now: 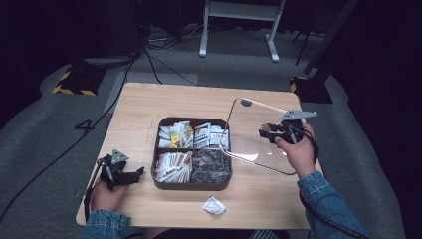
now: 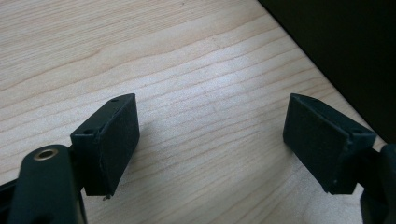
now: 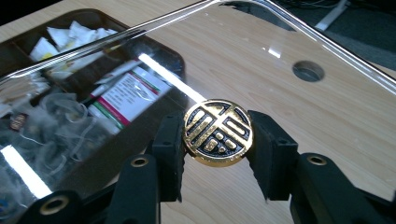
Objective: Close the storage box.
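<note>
The right gripper (image 3: 217, 140) clamped the round gold knob (image 3: 218, 132) of the clear glass lid (image 1: 259, 134), tilted beside the dark four-compartment box (image 1: 191, 185) of tea sachets. The left gripper (image 2: 210, 140) stood wide open over bare wooden table (image 2: 196, 60); a white crumpled wrapper (image 1: 214, 205) lay near.

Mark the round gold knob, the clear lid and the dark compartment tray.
round gold knob (image 3: 218, 132), right gripper view, embossed face.
clear lid (image 3: 261, 42), right gripper view, bare pane.
dark compartment tray (image 1: 191, 186), high view, near rim.

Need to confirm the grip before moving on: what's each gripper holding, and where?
Right gripper: the clear lid, by its round gold knob. Left gripper: nothing, open.
</note>
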The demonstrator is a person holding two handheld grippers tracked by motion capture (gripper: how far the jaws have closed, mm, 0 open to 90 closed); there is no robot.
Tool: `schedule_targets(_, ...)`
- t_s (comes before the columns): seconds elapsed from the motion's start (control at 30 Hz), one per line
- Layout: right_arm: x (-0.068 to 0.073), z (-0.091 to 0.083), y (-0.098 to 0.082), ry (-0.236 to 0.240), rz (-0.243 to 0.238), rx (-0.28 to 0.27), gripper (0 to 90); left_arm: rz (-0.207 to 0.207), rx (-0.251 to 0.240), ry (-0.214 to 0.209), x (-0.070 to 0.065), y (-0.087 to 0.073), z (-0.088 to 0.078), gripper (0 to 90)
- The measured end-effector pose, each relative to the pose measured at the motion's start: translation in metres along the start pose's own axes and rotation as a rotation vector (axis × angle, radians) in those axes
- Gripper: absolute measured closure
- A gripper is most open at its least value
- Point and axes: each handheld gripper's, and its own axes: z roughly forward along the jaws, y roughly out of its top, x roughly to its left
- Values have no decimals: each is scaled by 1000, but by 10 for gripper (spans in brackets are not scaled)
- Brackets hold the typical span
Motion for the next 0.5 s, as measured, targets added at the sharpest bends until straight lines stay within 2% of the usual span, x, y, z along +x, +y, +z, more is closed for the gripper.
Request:
schedule_targets(0.27, 28, 19, 26, 67, -61, 0, 584, 1, 2, -4, 0, 0, 0, 186)
schedule_targets(0.33, 31, 21, 28, 75, -64, 1, 584, 1, 2, -5, 0, 0, 0, 186)
schedule_targets(0.37, 40, 27, 36, 95, -80, 3, 584, 1, 2, -5, 0, 0, 0, 186)
schedule_targets(0.5, 56, 37, 47, 127, -106, 7, 584, 0, 2, -5, 0, 0, 0, 186)
